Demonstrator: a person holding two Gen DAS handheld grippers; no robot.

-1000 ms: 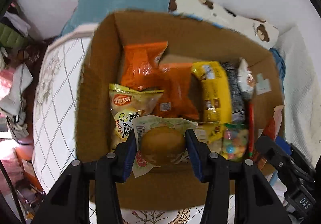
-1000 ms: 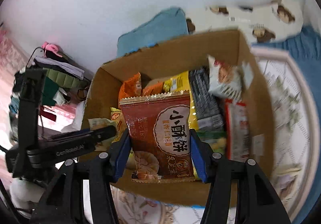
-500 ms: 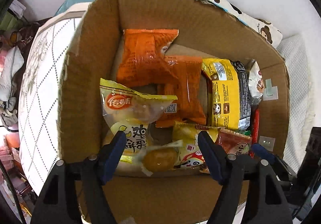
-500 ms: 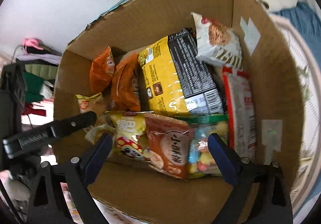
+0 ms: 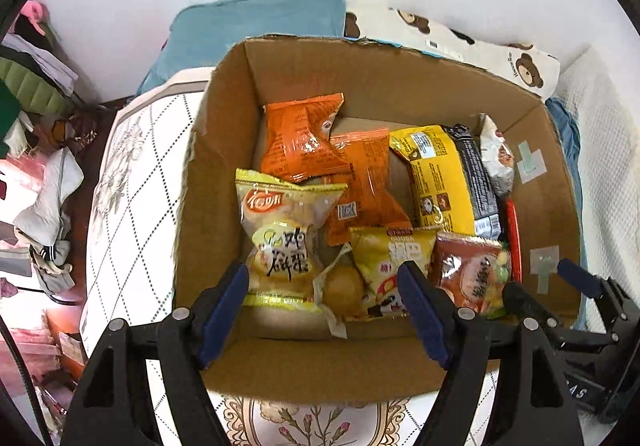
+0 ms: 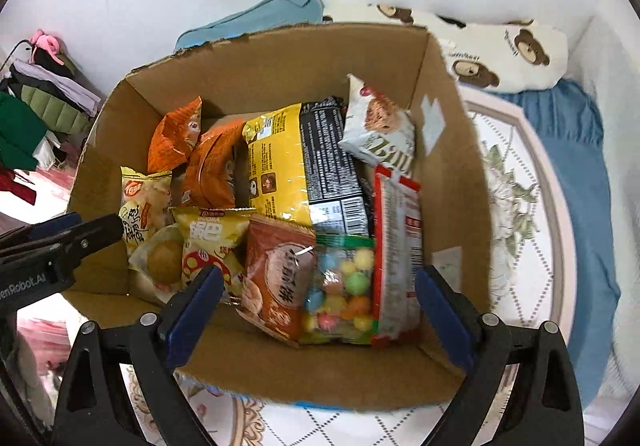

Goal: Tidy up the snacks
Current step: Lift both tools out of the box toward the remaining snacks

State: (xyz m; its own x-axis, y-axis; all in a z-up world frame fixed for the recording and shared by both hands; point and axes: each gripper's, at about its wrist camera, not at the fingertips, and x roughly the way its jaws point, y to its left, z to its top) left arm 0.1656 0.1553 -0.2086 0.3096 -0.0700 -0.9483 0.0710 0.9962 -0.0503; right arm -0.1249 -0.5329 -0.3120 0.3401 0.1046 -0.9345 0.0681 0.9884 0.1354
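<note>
The left gripper (image 5: 322, 302) is wide apart and holds nothing. Just past its left finger (image 5: 224, 306), inside the box (image 5: 208, 206), stands a yellow bag (image 5: 280, 242). Between its fingers lies a round bun (image 5: 340, 288) in a clear wrap. Beyond them sit two orange bags (image 5: 304, 138). The right gripper (image 6: 318, 312) is wide apart too, and empty. Between its fingers lie a brown bag (image 6: 276, 278) and a candy bag (image 6: 344, 286), touching. Past them lies a yellow and black pack (image 6: 296, 166).

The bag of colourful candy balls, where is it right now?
In the right wrist view, the candy bag lies at the cardboard box's near edge, between the brown biscuit packet and the red-edged packet.
</note>
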